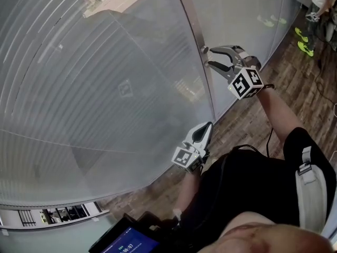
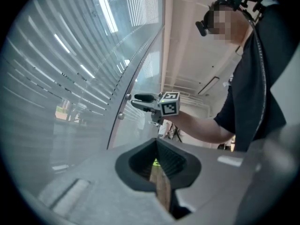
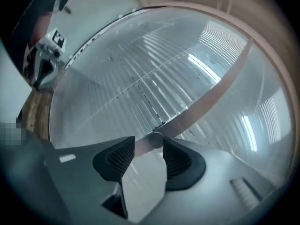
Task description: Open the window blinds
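Note:
Horizontal slat blinds [image 1: 95, 88] hang behind curved glass and fill most of the head view. A small round knob [image 1: 204, 49] sits on the metal frame strip [image 1: 206, 83] beside them. My right gripper [image 1: 212, 57] is level with that knob, jaws open, its tips on either side of it. In the right gripper view the knob [image 3: 156, 137] lies just past the gap of the right gripper [image 3: 149, 148], and neither pad presses on it. My left gripper [image 1: 207, 126] hangs lower by the glass, shut and empty. The left gripper view shows the right gripper [image 2: 133, 101] at the knob [image 2: 127, 96].
A second knob [image 2: 121, 116] sits lower on the same strip. Wood floor [image 1: 295, 78] runs along the window's foot. Another person [image 1: 318, 4] in bright yellow shoes stands at the far right. A device with a lit screen [image 1: 129, 241] is at my waist.

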The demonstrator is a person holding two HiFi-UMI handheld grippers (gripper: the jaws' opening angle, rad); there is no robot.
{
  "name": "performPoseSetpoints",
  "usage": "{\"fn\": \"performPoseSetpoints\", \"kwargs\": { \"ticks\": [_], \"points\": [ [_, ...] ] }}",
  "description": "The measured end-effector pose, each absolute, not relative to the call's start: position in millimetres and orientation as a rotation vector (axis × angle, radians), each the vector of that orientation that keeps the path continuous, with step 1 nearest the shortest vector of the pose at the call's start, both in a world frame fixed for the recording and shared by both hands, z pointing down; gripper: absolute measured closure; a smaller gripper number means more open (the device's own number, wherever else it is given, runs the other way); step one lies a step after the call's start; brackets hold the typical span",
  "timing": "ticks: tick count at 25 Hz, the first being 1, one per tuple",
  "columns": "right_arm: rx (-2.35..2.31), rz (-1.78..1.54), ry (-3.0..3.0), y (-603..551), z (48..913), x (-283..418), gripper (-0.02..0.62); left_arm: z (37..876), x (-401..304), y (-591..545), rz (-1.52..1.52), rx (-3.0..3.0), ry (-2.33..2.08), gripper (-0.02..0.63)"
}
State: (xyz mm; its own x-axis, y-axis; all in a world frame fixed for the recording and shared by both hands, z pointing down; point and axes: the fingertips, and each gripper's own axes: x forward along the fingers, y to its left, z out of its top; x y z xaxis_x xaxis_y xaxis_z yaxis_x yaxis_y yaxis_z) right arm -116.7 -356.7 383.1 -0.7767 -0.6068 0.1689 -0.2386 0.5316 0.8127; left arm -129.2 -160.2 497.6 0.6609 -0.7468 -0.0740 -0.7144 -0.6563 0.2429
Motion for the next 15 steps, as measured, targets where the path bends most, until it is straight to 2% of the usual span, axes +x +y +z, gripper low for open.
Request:
{"fn": "performPoseSetpoints", "kwargs": {
  "ticks": [7, 15],
  "points": [
    [0.737, -1.358, -2.091, -378, 376, -124, 0.416, 499, -135, -157, -0.281, 2.664, -1.212, 0.604],
    [0.738, -1.364, -2.042, -386, 379, -127, 0.472, 494, -141, -159, -0.326, 2.686, -1.224, 0.604]
  ]
}}
